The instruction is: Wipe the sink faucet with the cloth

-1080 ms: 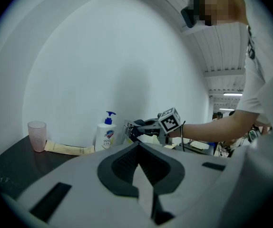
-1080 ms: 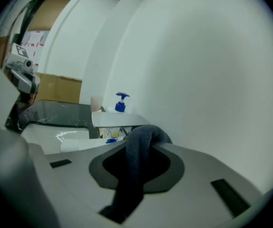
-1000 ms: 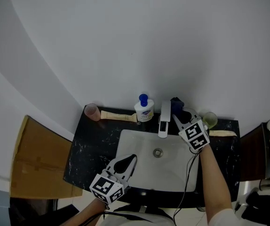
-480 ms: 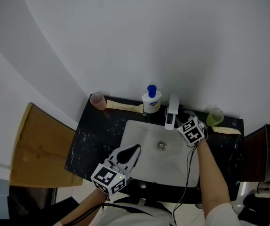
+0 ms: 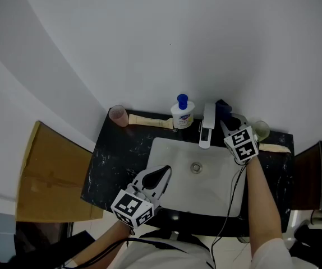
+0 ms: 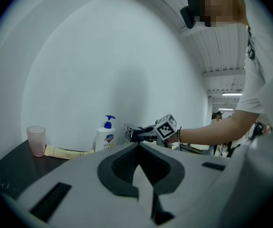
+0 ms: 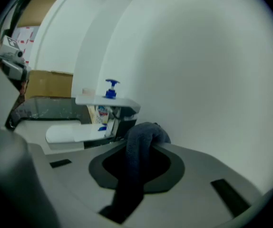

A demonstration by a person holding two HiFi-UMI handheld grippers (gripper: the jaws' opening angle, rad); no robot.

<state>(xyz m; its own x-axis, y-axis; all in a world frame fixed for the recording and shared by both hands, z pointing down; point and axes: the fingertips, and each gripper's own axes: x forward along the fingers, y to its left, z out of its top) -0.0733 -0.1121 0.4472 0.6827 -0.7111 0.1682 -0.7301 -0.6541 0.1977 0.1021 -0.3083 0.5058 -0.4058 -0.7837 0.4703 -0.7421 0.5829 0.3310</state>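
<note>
Fingers of the right gripper (image 5: 229, 122) clamped on the dark blue cloth (image 7: 135, 156), just right of the faucet (image 5: 207, 129), left gripper (image 5: 162, 172) fingers closed together, empty, well in front of the faucet

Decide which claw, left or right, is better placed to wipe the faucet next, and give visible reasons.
Right. The right claw is shut on the dark cloth and sits beside the faucet. The left claw is shut, empty, and held over the near edge of the sink, apart from the faucet.
</note>
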